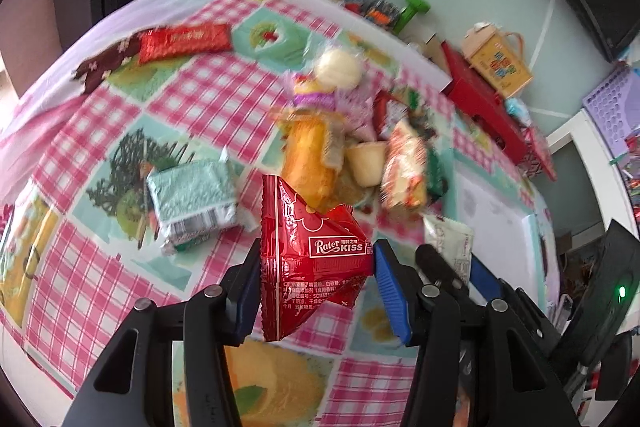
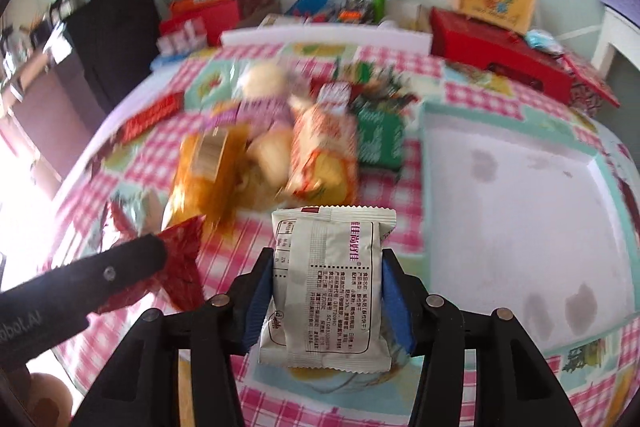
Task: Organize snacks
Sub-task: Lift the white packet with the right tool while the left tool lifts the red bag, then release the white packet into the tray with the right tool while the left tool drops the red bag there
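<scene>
My left gripper (image 1: 316,267) is shut on a red triangular Rater Kiss packet (image 1: 308,255), held above the checked tablecloth. My right gripper (image 2: 328,287) is shut on a white snack packet (image 2: 326,291) with printed text, held above the cloth left of a white tray (image 2: 520,187). The right gripper and its white packet (image 1: 452,243) show at the right of the left wrist view. The left gripper and the red packet (image 2: 180,267) show at the left of the right wrist view. A heap of snacks (image 1: 340,131) lies mid-table beyond both grippers.
A pale green packet (image 1: 192,199) and a red bar (image 1: 184,41) lie left of the heap. Red boxes (image 1: 484,103), a yellow carton (image 1: 498,63) and a green dumbbell (image 1: 412,11) crowd the far edge. A green box (image 2: 378,139) sits by the tray.
</scene>
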